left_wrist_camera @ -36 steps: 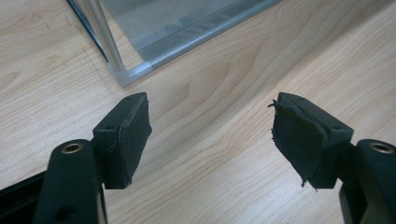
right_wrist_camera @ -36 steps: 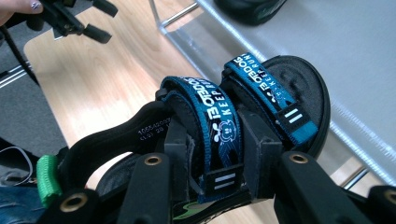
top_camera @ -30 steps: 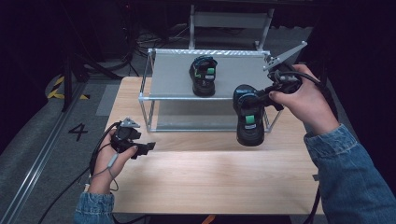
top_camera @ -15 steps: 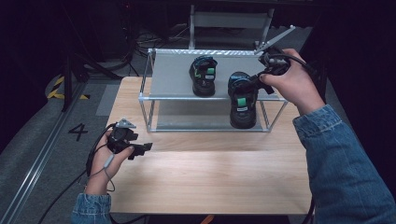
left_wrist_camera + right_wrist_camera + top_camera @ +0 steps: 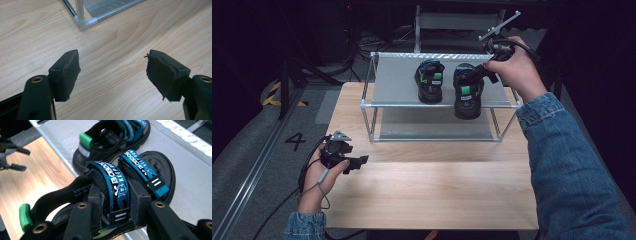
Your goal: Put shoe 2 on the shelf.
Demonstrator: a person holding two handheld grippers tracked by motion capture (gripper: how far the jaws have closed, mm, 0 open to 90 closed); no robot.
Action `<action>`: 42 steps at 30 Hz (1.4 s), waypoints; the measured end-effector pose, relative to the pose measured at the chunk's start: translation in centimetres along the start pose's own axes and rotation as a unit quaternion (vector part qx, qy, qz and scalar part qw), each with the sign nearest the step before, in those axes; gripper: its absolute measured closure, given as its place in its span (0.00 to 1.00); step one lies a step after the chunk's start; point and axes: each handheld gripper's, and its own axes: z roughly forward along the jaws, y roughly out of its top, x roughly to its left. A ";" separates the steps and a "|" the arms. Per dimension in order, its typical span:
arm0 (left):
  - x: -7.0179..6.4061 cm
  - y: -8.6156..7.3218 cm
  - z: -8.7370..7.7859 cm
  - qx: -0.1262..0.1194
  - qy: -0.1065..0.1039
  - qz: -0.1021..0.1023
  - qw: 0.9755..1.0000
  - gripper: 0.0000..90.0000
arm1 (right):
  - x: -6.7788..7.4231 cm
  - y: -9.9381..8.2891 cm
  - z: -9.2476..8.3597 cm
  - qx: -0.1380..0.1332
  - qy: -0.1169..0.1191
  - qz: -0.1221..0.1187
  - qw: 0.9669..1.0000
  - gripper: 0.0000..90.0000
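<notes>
Near the table's (image 5: 432, 195) left edge, the left tool (image 5: 113, 75) is held low over bare wood, jaws spread wide with nothing between them. On the rack's (image 5: 397, 87) top shelf, one sandal (image 5: 430, 81) stands mid-shelf. Just to its right, a second sandal (image 5: 120, 195) overhangs the shelf's front edge, its blue strap clamped by the right tool (image 5: 116, 202).

The blue strap (image 5: 113, 192) of a black sandal (image 5: 152, 167) is clamped between the jaws of the right tongs (image 5: 115, 202). A second sandal (image 5: 112, 137) is seen beyond it on the grey shelf (image 5: 190, 177), with the wooden surface (image 5: 32, 185) to the left.
</notes>
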 end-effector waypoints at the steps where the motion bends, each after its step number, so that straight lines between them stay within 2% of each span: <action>1: 0.0 0.0 0.0 0.000 -0.001 -0.001 1.000 0.30 | -0.2 0.2 0.1 0.000 0.000 0.001 1.000 0.75; 5: 0.2 -0.1 0.0 0.003 -0.004 -0.007 1.000 0.30 | -0.9 0.9 0.9 -0.002 0.005 -0.002 1.000 0.75; 10: 0.3 -0.1 0.0 -0.003 -0.008 -0.006 1.000 0.30 | -1.7 1.4 2.1 -0.011 0.026 0.007 1.000 0.75; 21: 0.4 0.0 0.3 0.001 -0.010 -0.007 1.000 0.29 | -2.6 2.1 4.7 0.001 0.033 0.020 0.999 0.75; 26: 0.4 0.0 0.5 0.005 -0.011 -0.006 1.000 0.29 | -3.2 2.0 5.2 -0.007 0.046 0.031 0.998 0.75; 27: 0.4 0.0 0.5 0.007 -0.011 -0.005 1.000 0.29 | -3.5 1.9 5.2 -0.013 0.057 0.041 0.997 0.75; 29: 0.5 0.0 0.7 0.006 -0.011 -0.004 1.000 0.29 | -3.7 1.7 5.3 -0.014 0.062 0.045 0.997 0.75; 38: 0.3 0.1 0.8 0.009 -0.012 -0.002 1.000 0.29 | -4.4 0.5 6.1 -0.009 0.041 0.056 0.998 0.72; 42: 0.3 0.2 1.0 0.011 -0.013 -0.003 1.000 0.29 | -4.2 0.1 5.3 -0.029 0.034 0.063 0.997 0.65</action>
